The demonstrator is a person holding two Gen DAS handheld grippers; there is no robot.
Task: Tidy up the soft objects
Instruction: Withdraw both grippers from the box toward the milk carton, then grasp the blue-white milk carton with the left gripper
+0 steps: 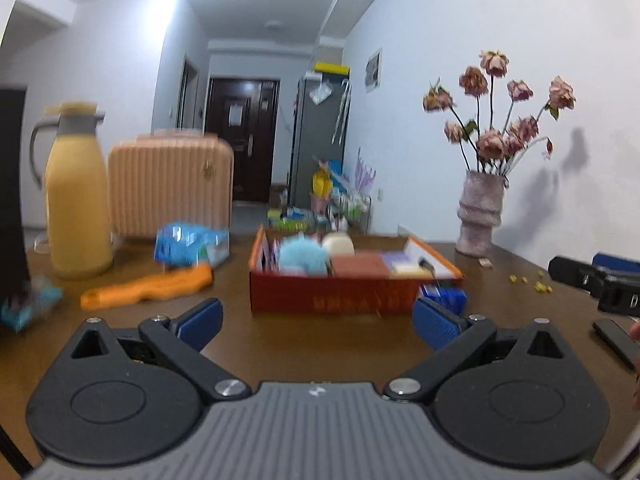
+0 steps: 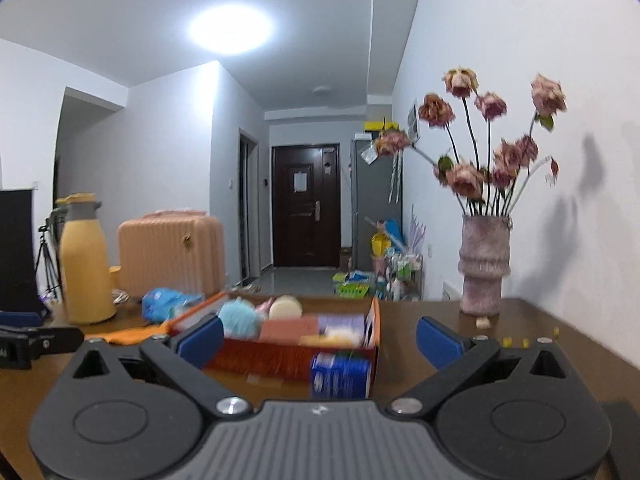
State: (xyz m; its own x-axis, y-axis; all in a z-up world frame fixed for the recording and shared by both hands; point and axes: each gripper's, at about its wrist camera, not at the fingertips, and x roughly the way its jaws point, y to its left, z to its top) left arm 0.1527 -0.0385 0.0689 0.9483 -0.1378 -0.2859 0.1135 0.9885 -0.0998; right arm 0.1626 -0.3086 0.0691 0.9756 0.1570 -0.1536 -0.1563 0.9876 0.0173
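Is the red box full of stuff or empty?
Nearly full. The red box holds a fluffy blue puff, a round cream piece and flat blocks side by side, reaching about its rim.

Box [image 1: 340,300]: red, orange rim. Puff [image 1: 302,258]: light blue. Sponge [image 1: 358,266]: terracotta. Flask [image 1: 76,200]: yellow, grey top. Case [image 1: 170,190]: peach, ribbed. Vase [image 1: 480,212]: mottled pink; flowers [image 1: 500,120] dusty pink. Table [image 1: 304,340]: brown. Pads [image 1: 434,324]: blue, ribbed.

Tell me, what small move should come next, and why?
Probably ease the right gripper forward to the blue packet lying on the table outside the red box. Both grippers are open and empty, and the box already holds soft items.
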